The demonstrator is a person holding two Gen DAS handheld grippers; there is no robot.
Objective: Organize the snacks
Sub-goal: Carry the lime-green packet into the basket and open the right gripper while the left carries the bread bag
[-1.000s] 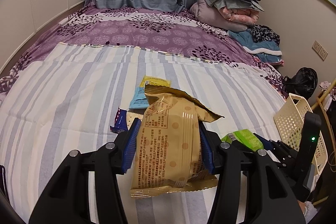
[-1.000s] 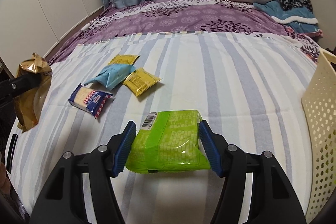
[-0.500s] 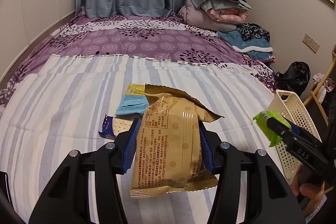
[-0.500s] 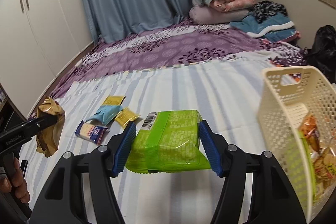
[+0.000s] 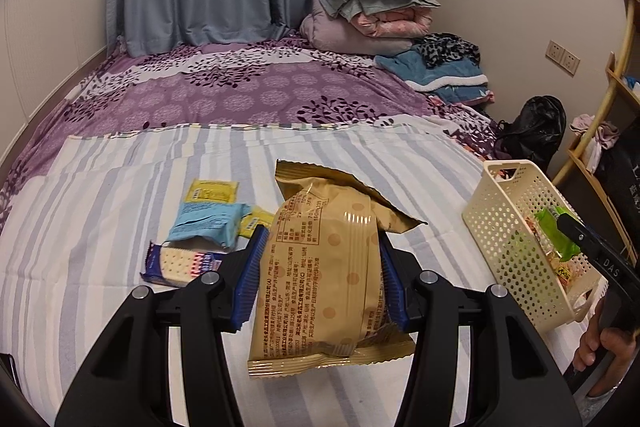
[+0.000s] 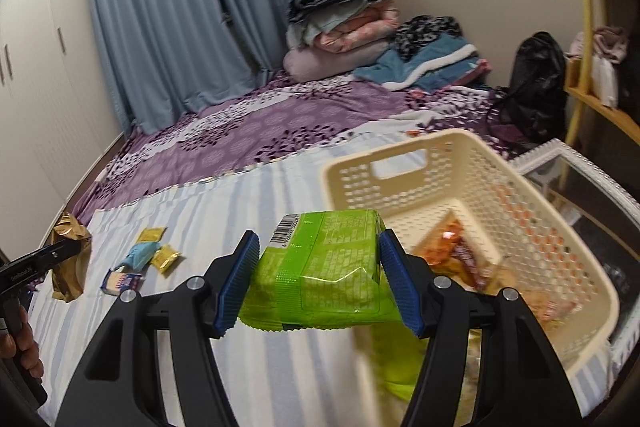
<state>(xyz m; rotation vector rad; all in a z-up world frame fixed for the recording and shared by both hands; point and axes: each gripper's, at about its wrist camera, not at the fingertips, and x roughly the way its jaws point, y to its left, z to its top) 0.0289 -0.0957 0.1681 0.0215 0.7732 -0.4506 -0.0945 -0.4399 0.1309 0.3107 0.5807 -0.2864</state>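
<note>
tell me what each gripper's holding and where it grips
Left gripper clamps the tan snack bag by its long sides; right gripper clamps the green packet by its sides.

Right gripper [image 6: 318,277] clamps a green snack packet [image 6: 324,275] between its blue pads, barcode uppermost, over the near rim of the cream perforated basket [image 6: 532,227] — orange-wrapped snacks [image 6: 452,255] lie inside. On the striped sheet [image 6: 248,211]: two yellow sachets, a blue packet, a cracker pack. Far left, the left gripper [image 6: 60,253] holds a gold bag [image 6: 70,267].

Tan snack bag [image 5: 320,279]: glossy crinkled foil-plastic. Green snack pack [image 6: 324,275]: shiny film. Cream basket [image 6: 472,187]: perforated matt plastic. Striped bed sheet [image 5: 100,207]: matt cloth. Hand-held gripper pads [image 5: 250,279]: ribbed blue rubber-like, black matt plastic arms.
</note>
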